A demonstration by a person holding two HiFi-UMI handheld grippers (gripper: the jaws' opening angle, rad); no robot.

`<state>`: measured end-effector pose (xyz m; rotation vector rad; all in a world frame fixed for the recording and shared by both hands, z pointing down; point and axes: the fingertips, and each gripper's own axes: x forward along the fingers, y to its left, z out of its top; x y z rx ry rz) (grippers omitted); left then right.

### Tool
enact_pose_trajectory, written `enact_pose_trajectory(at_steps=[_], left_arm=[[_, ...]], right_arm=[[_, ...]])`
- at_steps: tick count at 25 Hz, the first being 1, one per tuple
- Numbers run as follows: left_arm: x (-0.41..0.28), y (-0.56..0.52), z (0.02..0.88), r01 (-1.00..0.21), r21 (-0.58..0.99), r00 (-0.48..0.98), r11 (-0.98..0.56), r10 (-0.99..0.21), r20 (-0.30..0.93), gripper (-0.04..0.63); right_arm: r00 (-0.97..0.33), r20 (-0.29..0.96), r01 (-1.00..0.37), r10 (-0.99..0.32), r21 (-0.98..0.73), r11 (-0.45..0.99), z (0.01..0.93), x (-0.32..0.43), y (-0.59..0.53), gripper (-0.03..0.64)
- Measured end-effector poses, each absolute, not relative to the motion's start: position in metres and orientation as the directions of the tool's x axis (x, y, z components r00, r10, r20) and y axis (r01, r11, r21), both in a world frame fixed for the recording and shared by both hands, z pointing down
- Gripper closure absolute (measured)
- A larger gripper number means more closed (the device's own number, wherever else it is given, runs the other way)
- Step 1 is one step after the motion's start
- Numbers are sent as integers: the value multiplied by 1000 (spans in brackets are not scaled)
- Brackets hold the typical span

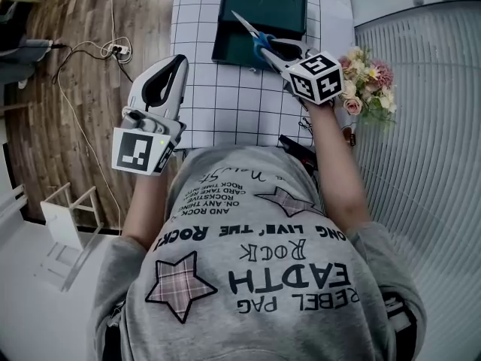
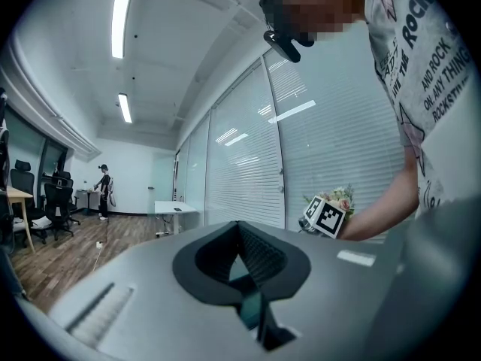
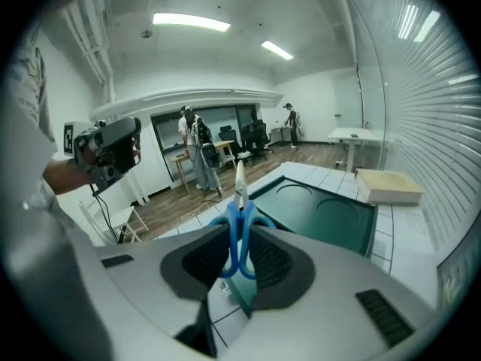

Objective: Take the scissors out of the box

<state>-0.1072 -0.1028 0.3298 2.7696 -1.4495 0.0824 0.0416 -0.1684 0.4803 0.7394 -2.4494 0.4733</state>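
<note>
Scissors (image 1: 255, 36) with blue handles and pale blades hang in the air over the near edge of the dark green box (image 1: 282, 10). My right gripper (image 1: 275, 53) is shut on their handles, and the blades point away toward the box. In the right gripper view the scissors (image 3: 240, 216) stand upright between the pads, with the open box (image 3: 331, 216) behind and below. My left gripper (image 1: 178, 61) is held at the left, off the table over the wooden floor, jaws together and holding nothing. In the left gripper view its own pads (image 2: 242, 239) meet at the tip.
The box lies on a white grid mat (image 1: 225, 100). A bunch of flowers (image 1: 368, 81) is at the table's right, and a black object (image 1: 301, 153) sits near the front edge. A cable and power strip (image 1: 113, 50) and a white stool (image 1: 64, 220) are on the floor at left. A flat wooden block (image 3: 387, 186) lies beyond the box.
</note>
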Motion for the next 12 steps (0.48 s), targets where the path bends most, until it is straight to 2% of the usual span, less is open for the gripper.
enact_pose_trajectory(at_steps=[12], left_arm=[[-102,-102,325,-816,-25,576,-577,-816,49,586]], right_arm=[[-776,378,-602,-504,-207,772,423,47,-163,525]])
